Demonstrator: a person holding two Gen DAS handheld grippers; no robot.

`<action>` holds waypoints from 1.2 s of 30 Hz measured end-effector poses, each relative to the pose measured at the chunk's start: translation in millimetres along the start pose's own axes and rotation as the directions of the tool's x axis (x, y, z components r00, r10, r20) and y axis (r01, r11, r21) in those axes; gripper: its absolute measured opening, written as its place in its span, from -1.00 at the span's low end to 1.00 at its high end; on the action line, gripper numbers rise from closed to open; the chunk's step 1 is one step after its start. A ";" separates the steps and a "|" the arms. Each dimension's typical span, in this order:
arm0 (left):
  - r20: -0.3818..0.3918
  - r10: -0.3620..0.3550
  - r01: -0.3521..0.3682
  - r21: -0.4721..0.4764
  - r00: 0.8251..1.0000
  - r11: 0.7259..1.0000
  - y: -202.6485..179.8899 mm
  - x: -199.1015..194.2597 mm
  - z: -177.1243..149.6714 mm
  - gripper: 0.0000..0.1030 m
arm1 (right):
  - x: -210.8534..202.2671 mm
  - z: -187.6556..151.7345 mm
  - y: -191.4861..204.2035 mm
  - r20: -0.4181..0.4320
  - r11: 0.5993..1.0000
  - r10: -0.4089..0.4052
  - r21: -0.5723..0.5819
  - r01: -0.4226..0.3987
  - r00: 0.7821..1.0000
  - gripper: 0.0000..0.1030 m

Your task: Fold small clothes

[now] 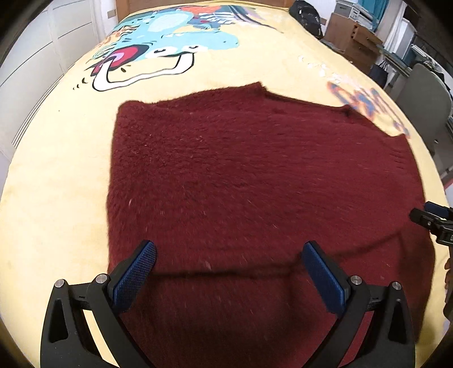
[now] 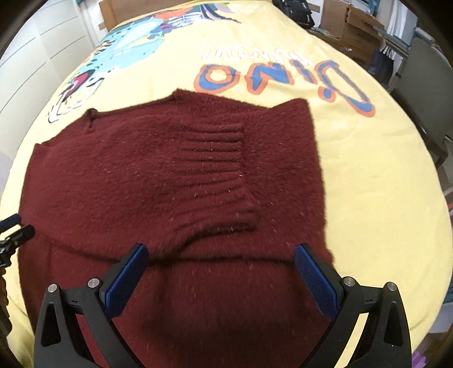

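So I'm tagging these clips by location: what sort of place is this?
Probably a bedroom doubling as storage. A dark red sweater lies on a yellow dinosaur-print blanket that seems to cover a bed, with cardboard boxes and a chair alongside.

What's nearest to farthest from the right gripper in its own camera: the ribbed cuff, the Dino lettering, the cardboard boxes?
From the right gripper:
1. Ribbed cuff, lying on the red sweater just ahead.
2. Dino lettering, on the yellow blanket beyond the sweater.
3. Cardboard boxes, past the bed, upper right.
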State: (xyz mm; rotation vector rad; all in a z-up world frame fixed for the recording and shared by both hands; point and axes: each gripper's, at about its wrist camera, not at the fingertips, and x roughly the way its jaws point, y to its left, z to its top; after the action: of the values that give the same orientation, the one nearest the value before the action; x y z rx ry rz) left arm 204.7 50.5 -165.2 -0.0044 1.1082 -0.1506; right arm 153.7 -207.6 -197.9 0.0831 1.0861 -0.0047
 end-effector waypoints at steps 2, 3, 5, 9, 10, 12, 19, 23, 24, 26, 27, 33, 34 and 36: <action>0.004 0.006 -0.006 -0.003 1.000 1.000 -1.7 -12.9 -7.0 0.98 | -13.3 -8.3 -0.6 0.016 1.000 0.004 0.004 -0.004 1.000 0.99; 0.013 0.005 -0.005 -0.007 1.000 1.000 -2.2 -21.6 -12.9 0.98 | -18.7 -12.6 -0.7 0.022 1.000 0.008 0.007 -0.008 1.000 0.99; 0.017 0.008 -0.007 -0.014 1.000 1.000 -2.3 -32.6 -23.0 0.98 | -29.7 -24.1 -1.4 0.029 1.000 0.011 0.013 -0.012 1.000 0.99; -0.012 0.033 -0.033 -0.028 0.999 0.999 3.1 -48.2 -50.7 0.98 | -43.9 -55.3 -7.6 0.022 1.000 0.003 0.013 -0.004 1.000 0.99; -0.023 0.034 -0.035 -0.039 0.999 0.999 6.4 -51.5 -59.7 0.98 | -45.9 -62.6 -9.6 0.018 1.000 -0.001 0.014 0.001 1.000 0.99; -0.049 0.037 -0.040 -0.058 0.998 0.998 14.1 -55.6 -77.6 0.98 | -47.0 -80.6 -17.0 -0.005 1.000 -0.004 0.018 0.004 1.000 0.99; -0.130 0.076 -0.092 -0.119 0.989 0.989 36.5 -60.0 -129.4 0.98 | -41.6 -136.0 -41.4 -0.110 0.998 -0.005 0.059 0.012 0.994 0.99; -0.177 0.068 -0.090 -0.124 0.982 0.988 37.0 -53.1 -151.5 0.98 | -33.7 -154.2 -46.5 -0.169 0.997 -0.002 0.076 0.015 0.986 0.99; -0.189 0.064 -0.088 -0.123 0.980 0.988 36.6 -50.1 -155.4 0.98 | -32.0 -157.8 -46.5 -0.184 0.997 0.000 0.079 0.015 0.983 0.99; -0.219 0.052 -0.081 -0.124 0.974 0.989 33.0 -42.9 -163.2 0.98 | -29.1 -162.4 -45.3 -0.206 0.997 0.012 0.083 0.005 0.979 0.99; -0.238 0.042 -0.074 -0.126 0.970 0.989 30.0 -38.4 -166.6 0.98 | -28.2 -164.0 -44.6 -0.212 0.996 0.018 0.086 0.000 0.977 0.99; -0.287 0.007 -0.026 -0.064 0.958 0.998 3.7 -22.0 -170.7 0.88 | -21.2 -176.4 -33.4 -0.272 0.999 0.026 0.053 -0.012 0.962 0.85; -0.298 0.006 -0.023 -0.051 0.955 0.998 -1.3 -18.5 -171.0 0.83 | -20.2 -178.5 -31.5 -0.285 0.999 0.014 0.044 -0.001 0.958 0.70; -0.306 0.011 -0.023 -0.036 0.952 0.999 -6.6 -14.2 -170.7 0.61 | -18.0 -181.8 -28.4 -0.319 0.999 -0.020 0.030 0.031 0.948 0.26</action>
State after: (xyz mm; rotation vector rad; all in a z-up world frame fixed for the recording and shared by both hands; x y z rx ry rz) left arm 45.5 57.9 -228.4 -0.0067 1.4213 -0.1160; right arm -16.6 -223.9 -268.1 0.1034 1.4113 -0.0346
